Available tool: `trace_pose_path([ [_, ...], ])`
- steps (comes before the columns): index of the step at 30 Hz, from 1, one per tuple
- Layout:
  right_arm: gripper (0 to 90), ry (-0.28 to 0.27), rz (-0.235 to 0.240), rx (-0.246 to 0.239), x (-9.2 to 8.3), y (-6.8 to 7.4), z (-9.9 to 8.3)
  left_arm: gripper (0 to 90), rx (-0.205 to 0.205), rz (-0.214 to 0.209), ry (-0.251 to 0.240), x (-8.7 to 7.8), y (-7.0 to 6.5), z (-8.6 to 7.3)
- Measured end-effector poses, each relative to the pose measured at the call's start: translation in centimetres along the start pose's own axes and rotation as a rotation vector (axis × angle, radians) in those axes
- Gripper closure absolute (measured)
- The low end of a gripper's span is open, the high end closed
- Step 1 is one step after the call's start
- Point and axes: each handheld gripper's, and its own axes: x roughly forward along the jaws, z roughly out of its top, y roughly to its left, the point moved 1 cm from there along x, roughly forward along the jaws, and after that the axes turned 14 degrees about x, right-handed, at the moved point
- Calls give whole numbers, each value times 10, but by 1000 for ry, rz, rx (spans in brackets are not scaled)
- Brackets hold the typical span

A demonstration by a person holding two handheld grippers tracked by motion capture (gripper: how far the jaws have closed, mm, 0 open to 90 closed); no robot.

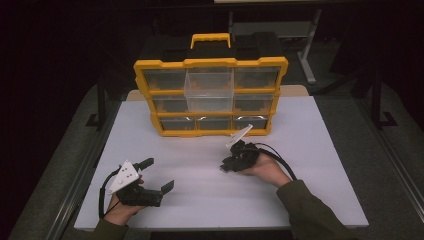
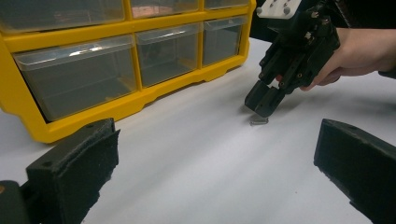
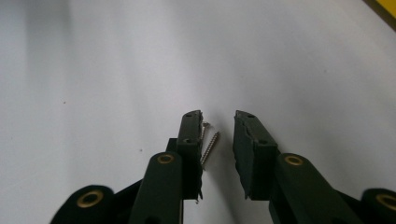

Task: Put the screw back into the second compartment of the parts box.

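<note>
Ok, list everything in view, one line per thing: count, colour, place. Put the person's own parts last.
Organiser box: one, yellow frame with clear drawers and a yellow handle, standing upright at the far middle of the table.
Pulled-out drawer: one, clear, sticking out of the box's upper middle.
Screws: two, silver, lying on the table between the right gripper's jaws, close to one pad.
Table: one, white top.
Left gripper: one, black with a grey plate, near left, jaws wide apart over bare table.
Right gripper: one, black, near right, pointing down, jaws narrowed around the screws, not yet pressing.
Hands: two, one on each gripper.
Sleeve: dark green, right forearm.
</note>
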Motion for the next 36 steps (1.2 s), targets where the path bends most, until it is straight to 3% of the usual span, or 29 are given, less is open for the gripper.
trace_pose_path([
  [14, 795, 30, -3, -12, 3, 0, -2, 0, 0, 1, -5, 1, -1, 0],
  [31, 865, 36, -58, -50, 4, 3, -3, 0, 4, -4, 0, 1, -2, 1],
  [36, 869, 34, -53, -52, 5, 3, -3, 0, 4, -3, -5, 0, -1, 1],
])
